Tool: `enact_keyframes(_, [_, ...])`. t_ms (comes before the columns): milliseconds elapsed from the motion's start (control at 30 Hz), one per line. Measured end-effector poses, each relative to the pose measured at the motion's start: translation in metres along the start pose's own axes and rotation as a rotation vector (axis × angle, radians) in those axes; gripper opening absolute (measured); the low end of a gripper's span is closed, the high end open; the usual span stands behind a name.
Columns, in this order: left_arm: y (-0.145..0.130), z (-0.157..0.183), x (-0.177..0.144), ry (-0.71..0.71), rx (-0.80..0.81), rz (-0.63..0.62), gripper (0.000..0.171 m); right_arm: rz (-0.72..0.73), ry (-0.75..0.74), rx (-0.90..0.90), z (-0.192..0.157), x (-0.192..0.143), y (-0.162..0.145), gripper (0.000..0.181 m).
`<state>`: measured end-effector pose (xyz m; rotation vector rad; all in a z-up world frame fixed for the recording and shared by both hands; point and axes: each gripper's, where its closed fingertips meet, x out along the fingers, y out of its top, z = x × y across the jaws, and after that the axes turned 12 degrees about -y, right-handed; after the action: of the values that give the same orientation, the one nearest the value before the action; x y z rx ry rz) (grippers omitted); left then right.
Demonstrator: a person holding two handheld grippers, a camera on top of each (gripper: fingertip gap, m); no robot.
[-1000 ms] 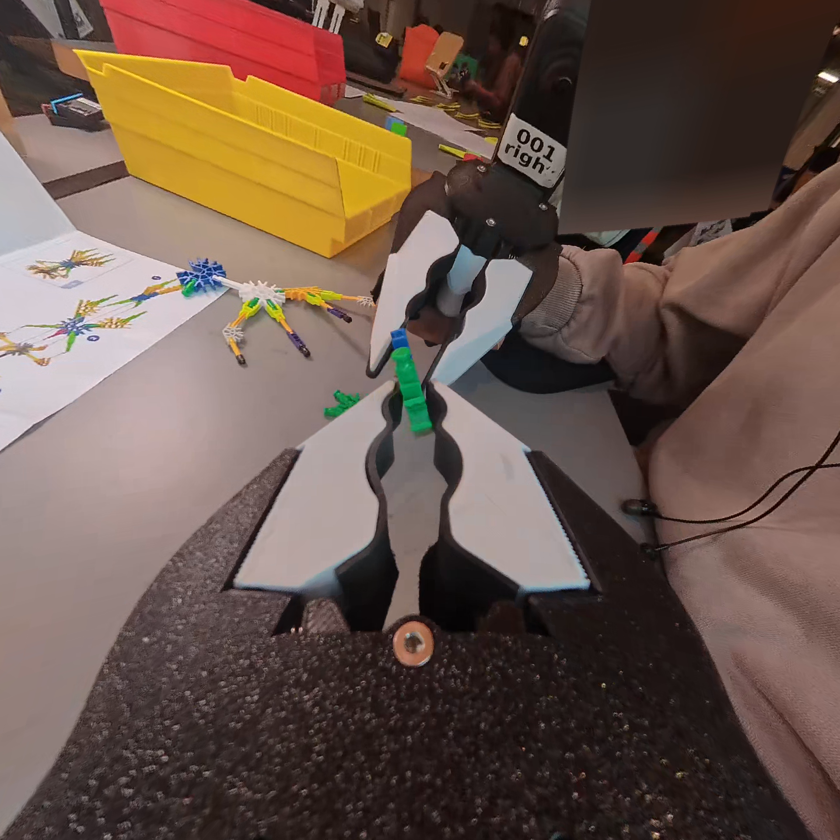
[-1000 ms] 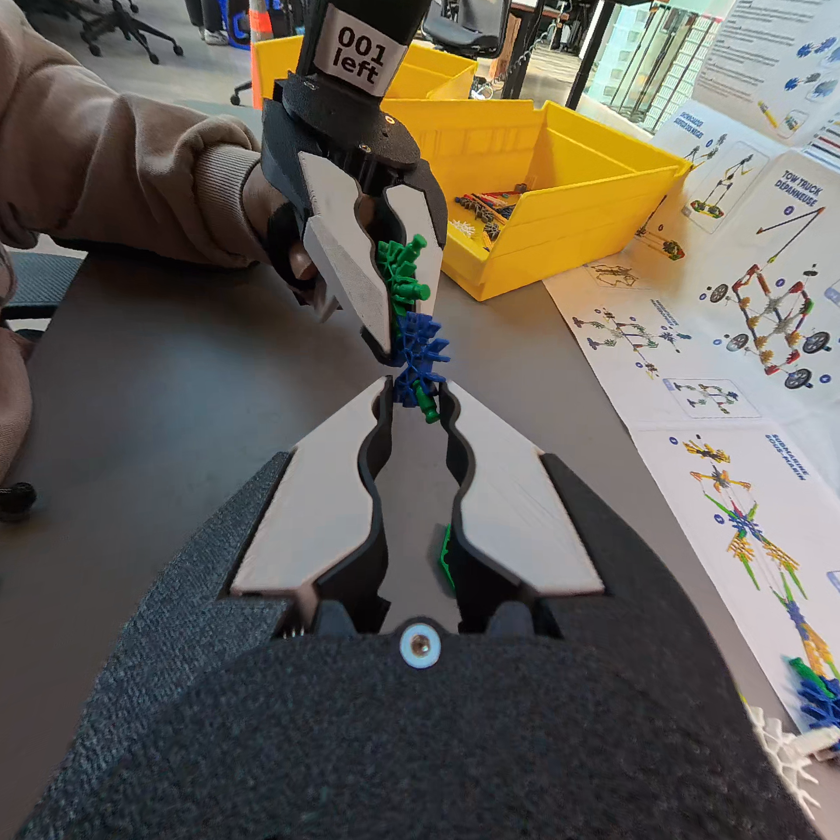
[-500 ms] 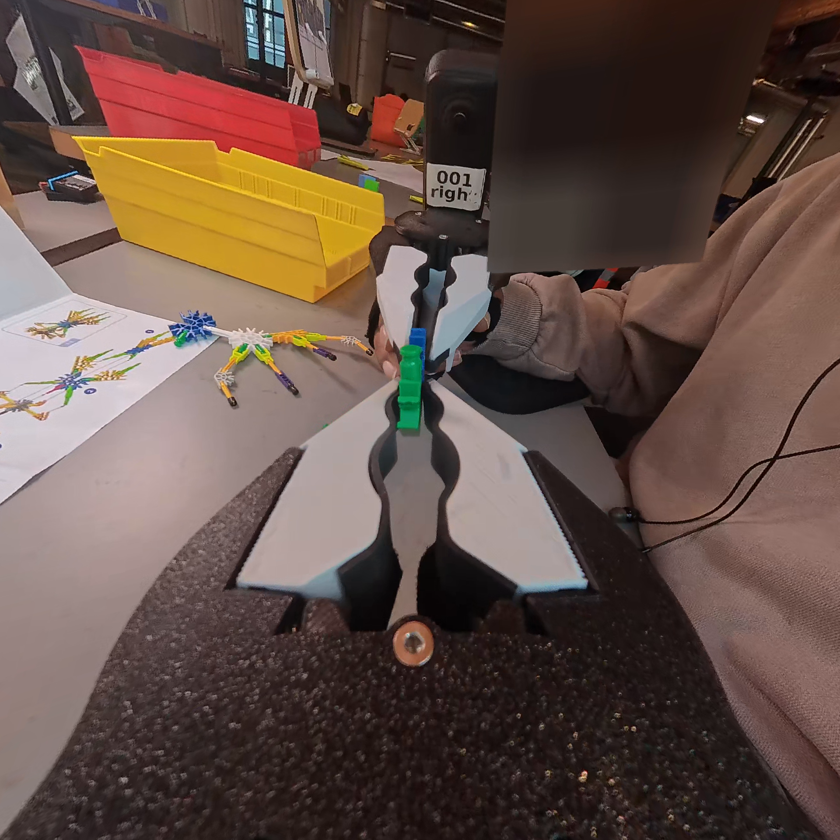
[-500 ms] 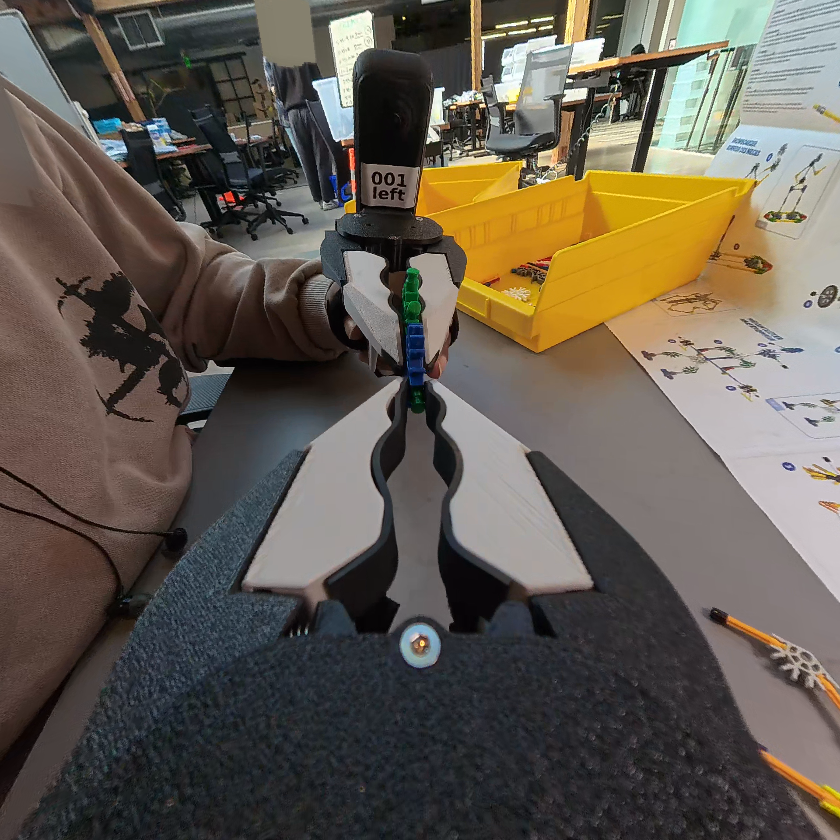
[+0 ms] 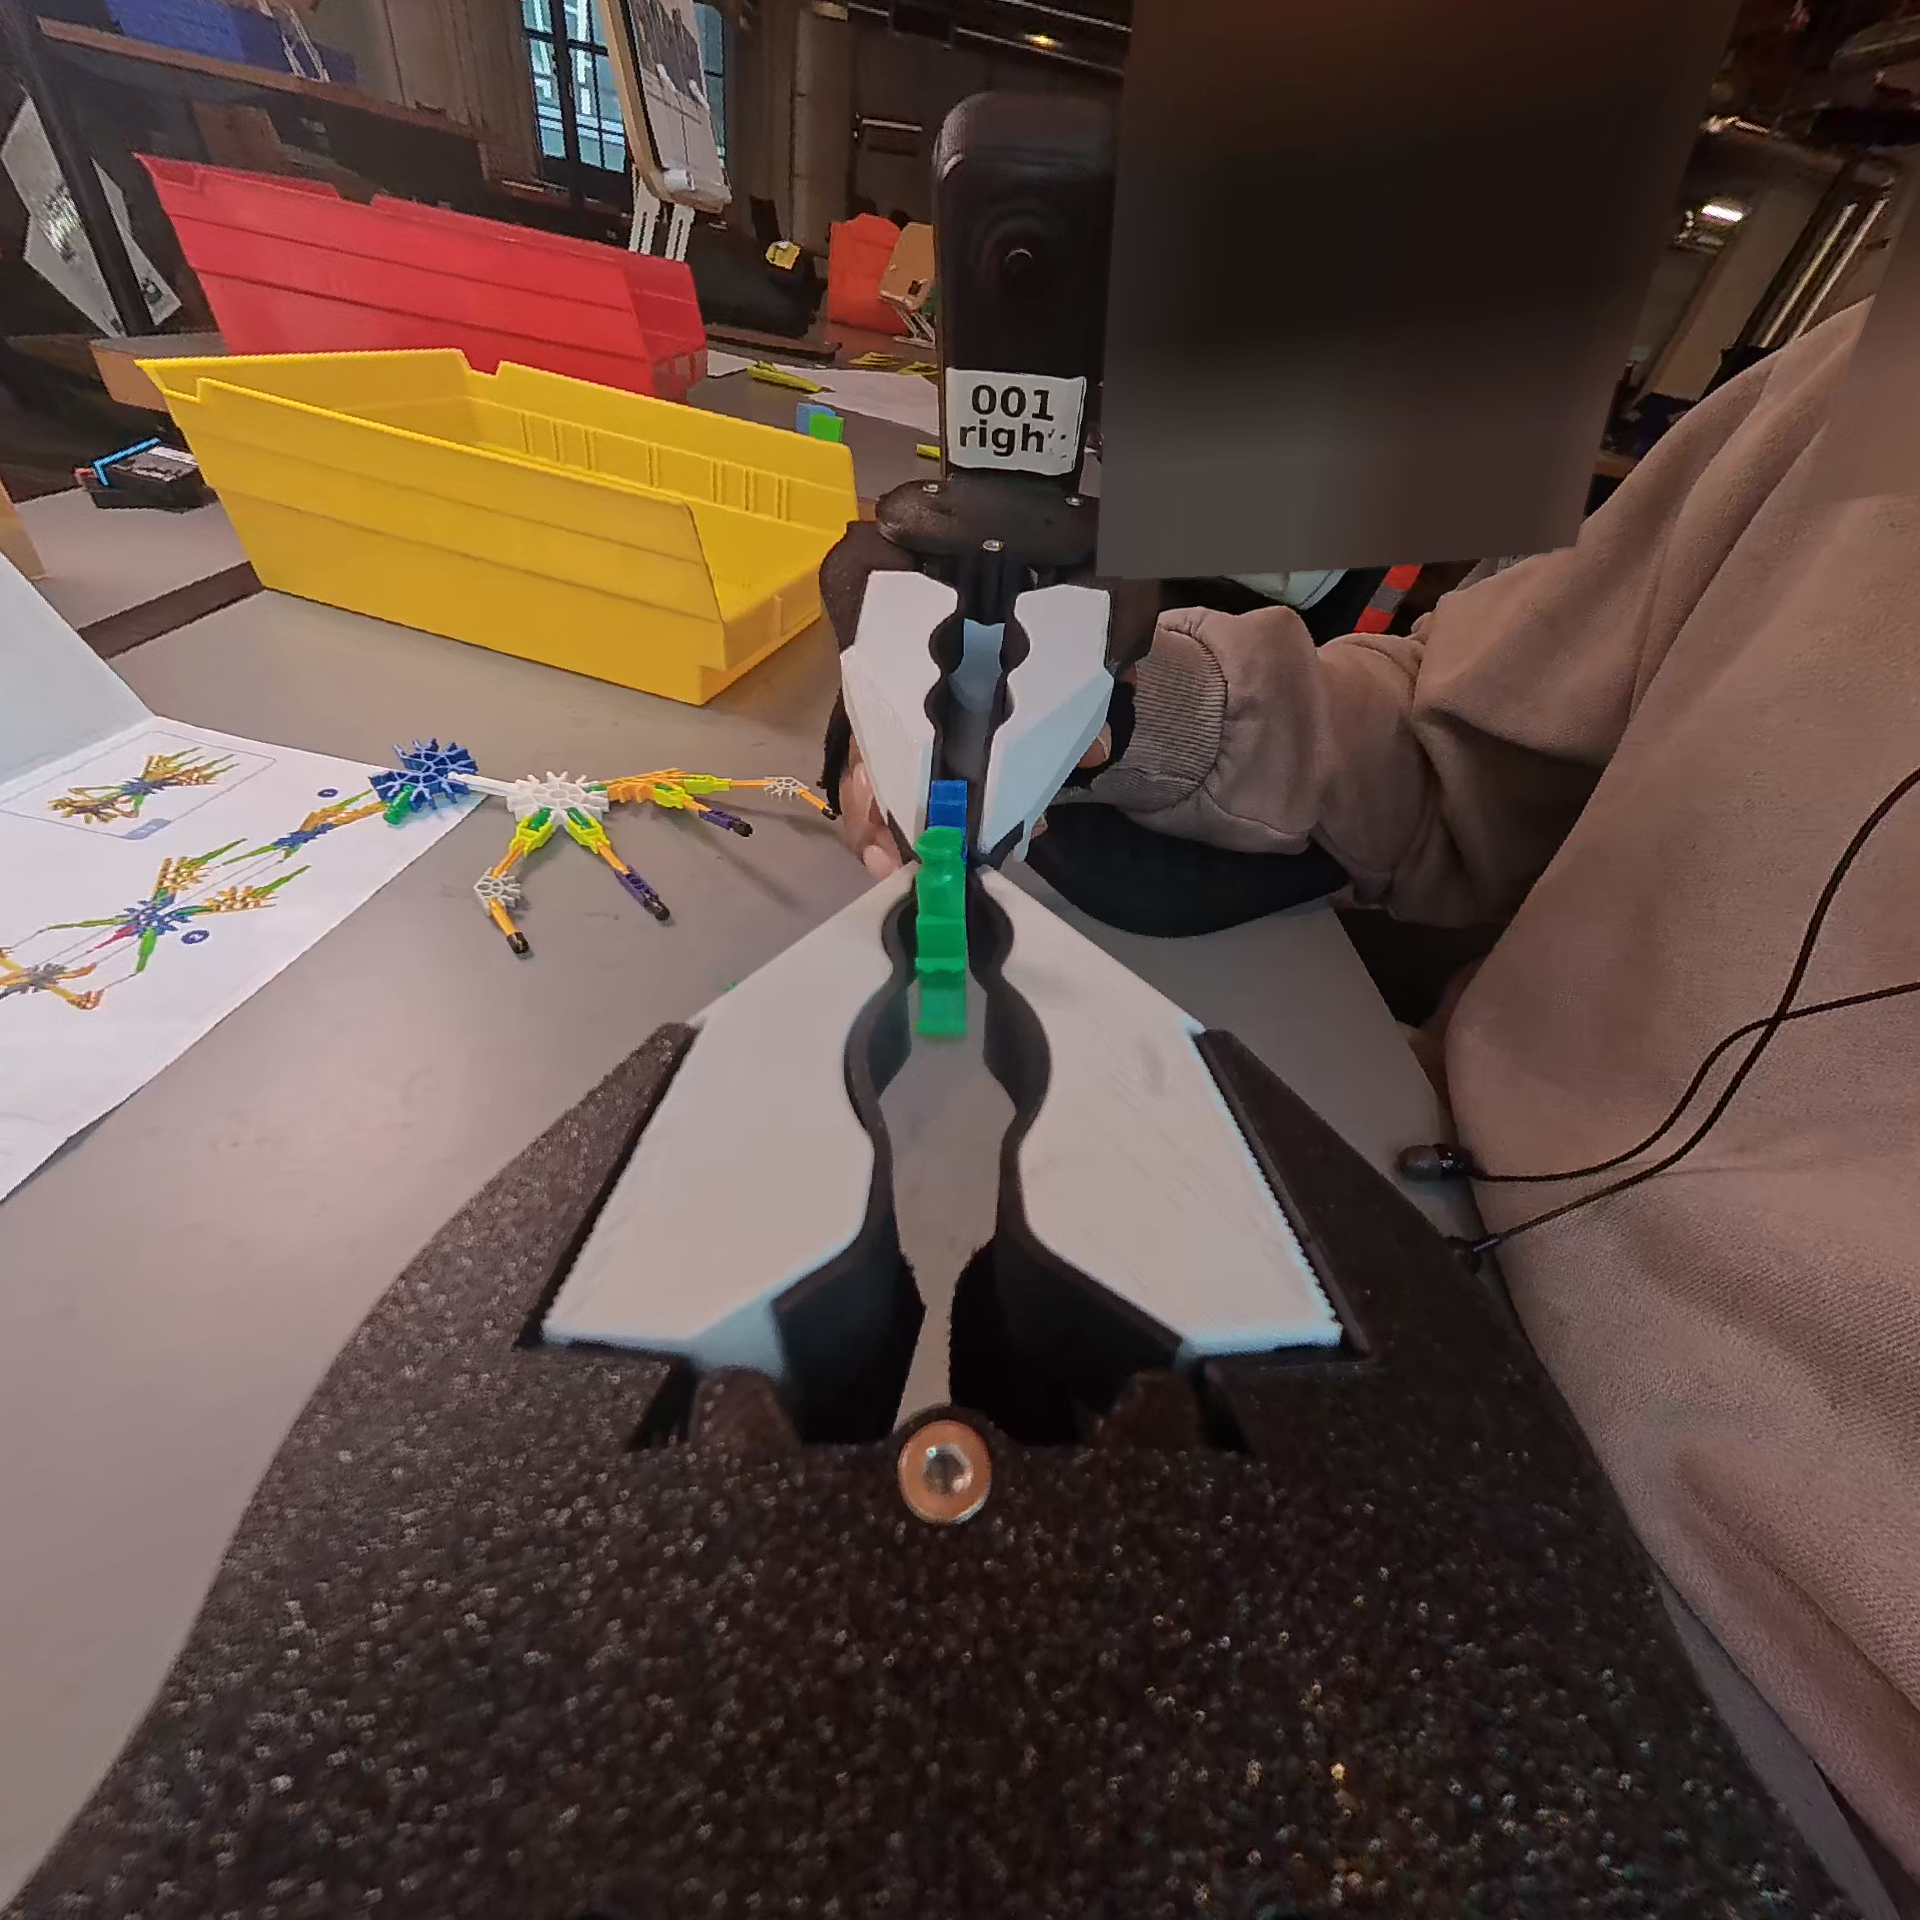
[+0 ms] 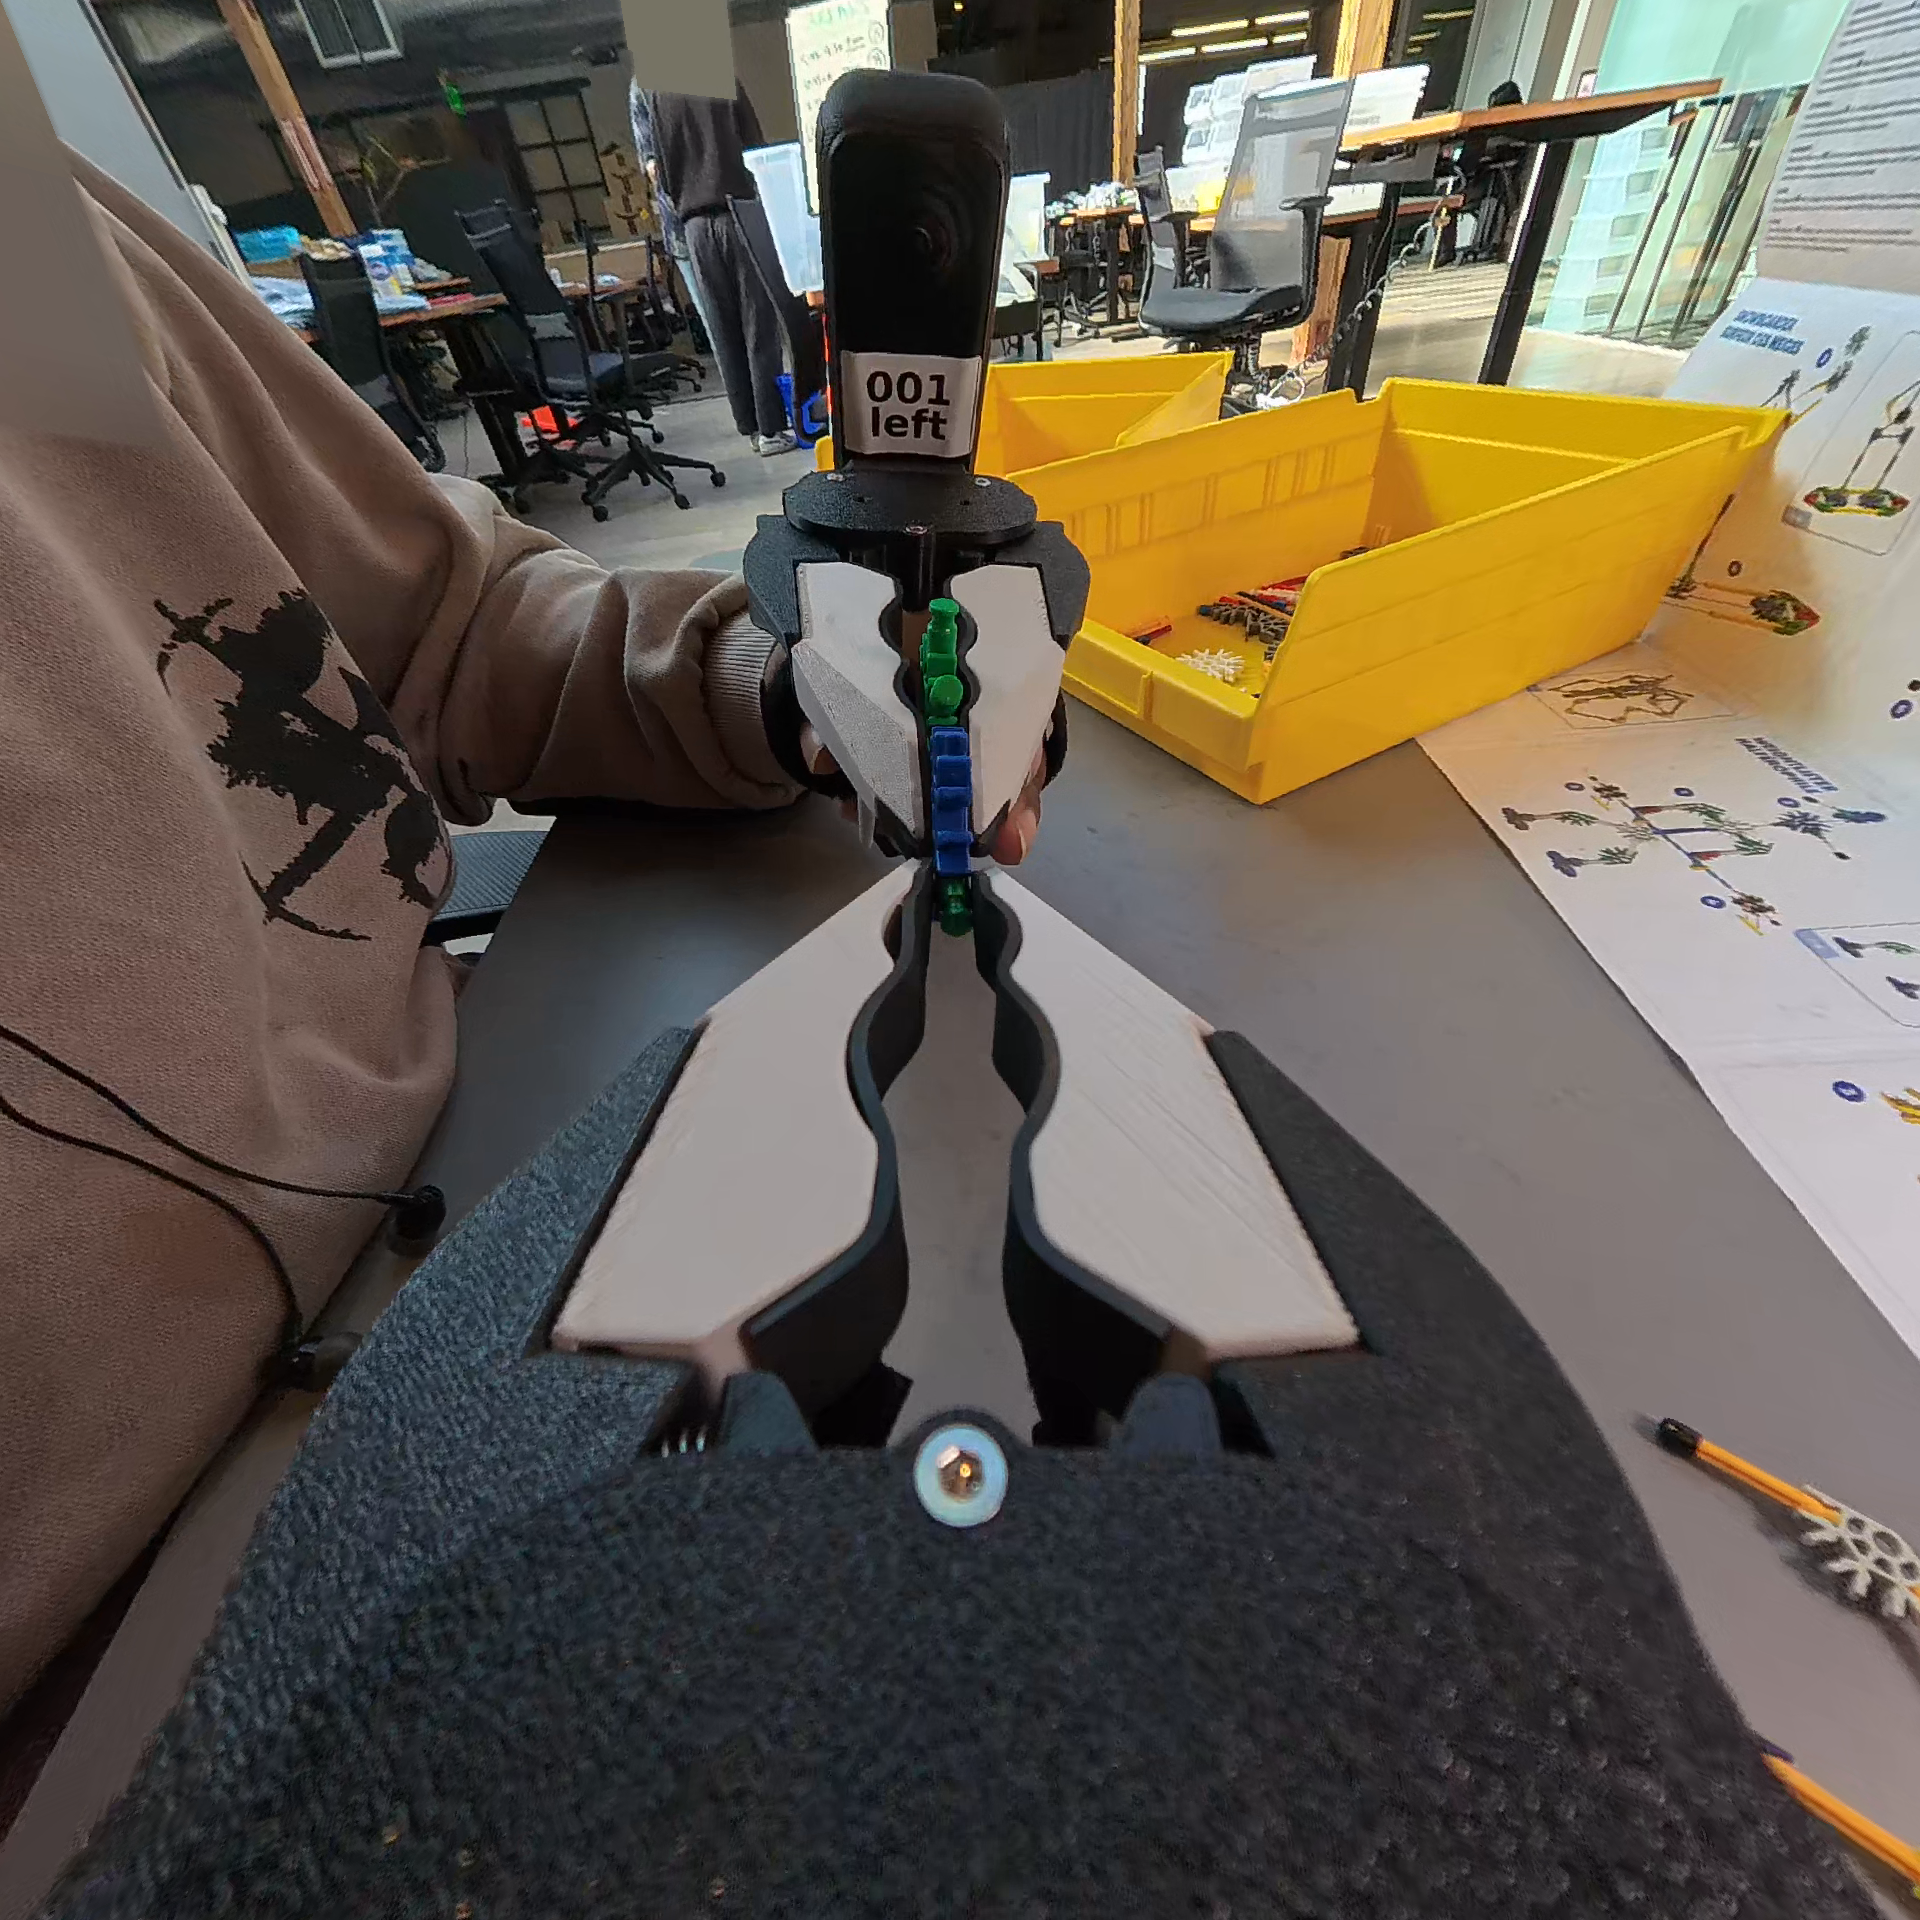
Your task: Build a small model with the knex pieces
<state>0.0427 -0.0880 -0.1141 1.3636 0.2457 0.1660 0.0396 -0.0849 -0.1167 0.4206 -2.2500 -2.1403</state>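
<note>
Both grippers have swung level since a second ago — now tip to tip above the grey table (image 5: 312, 1195). Left gripper (image 5: 943, 883) pinches the green connector (image 5: 940, 935); right gripper (image 6: 951, 883) clamps the blue connector (image 6: 950, 800) joined to it. Risk: a skewed push could pop the joint. Beyond the joint — yellow bin (image 5: 499, 540), rod assembly (image 5: 561, 800), nothing blocking.

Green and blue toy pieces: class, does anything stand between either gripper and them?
Nothing visible does. The left gripper is shut on the green connector, and the right gripper pinches the joined pieces at the blue connector.
</note>
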Motion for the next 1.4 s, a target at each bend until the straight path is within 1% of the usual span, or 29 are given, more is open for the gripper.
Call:
enact_keyframes(100, [0.002,0.0,-0.001,-0.001,0.004,0.015,0.005,0.005,0.009,0.018,0.0,-0.001,0.001,0.006])
enact_keyframes(300, [0.001,-0.001,0.001,0.014,0.009,0.003,0.006,0.001,0.007,0.008,0.001,-0.002,0.0,0.005])
enact_keyframes(467, [-0.006,-0.002,0.002,0.037,0.034,-0.049,0.009,-0.026,0.0,-0.002,0.002,-0.001,-0.004,0.005])
enact_keyframes(567, [-0.01,-0.006,0.002,0.062,0.03,-0.072,0.01,-0.059,-0.031,-0.017,0.006,0.001,-0.01,0.005])
enact_keyframes(700, [-0.015,-0.013,0.001,0.086,-0.021,-0.084,0.008,-0.119,-0.079,-0.005,0.013,0.005,-0.019,0.006])
enact_keyframes(767, [-0.018,-0.016,0.0,0.106,-0.018,-0.105,0.007,-0.135,-0.1,0.0,0.016,0.006,-0.021,0.006])
enact_keyframes(833, [-0.018,-0.021,0.0,0.145,-0.013,-0.111,0.006,-0.135,-0.13,0.005,0.02,0.007,-0.021,0.006])
enact_keyframes(933, [-0.015,-0.031,0.001,0.239,-0.014,-0.084,0.006,-0.116,-0.195,0.035,0.031,0.007,-0.019,0.006])
enact_keyframes(1067, [-0.018,-0.048,0.0,0.425,0.094,-0.139,0.007,-0.117,-0.316,0.005,0.047,0.01,-0.023,0.008])
enact_keyframes(1167, [-0.015,-0.055,-0.002,0.462,0.042,-0.1,0.007,-0.108,-0.396,-0.032,0.055,0.01,-0.02,0.007])
enact_keyframes(1333, [-0.015,-0.065,-0.003,0.51,-0.01,-0.077,0.007,-0.125,-0.516,-0.105,0.064,0.011,-0.021,0.006])
enact_keyframes(1400, [-0.015,-0.069,-0.003,0.541,-0.003,-0.082,0.007,-0.137,-0.566,-0.123,0.069,0.011,-0.022,0.006])
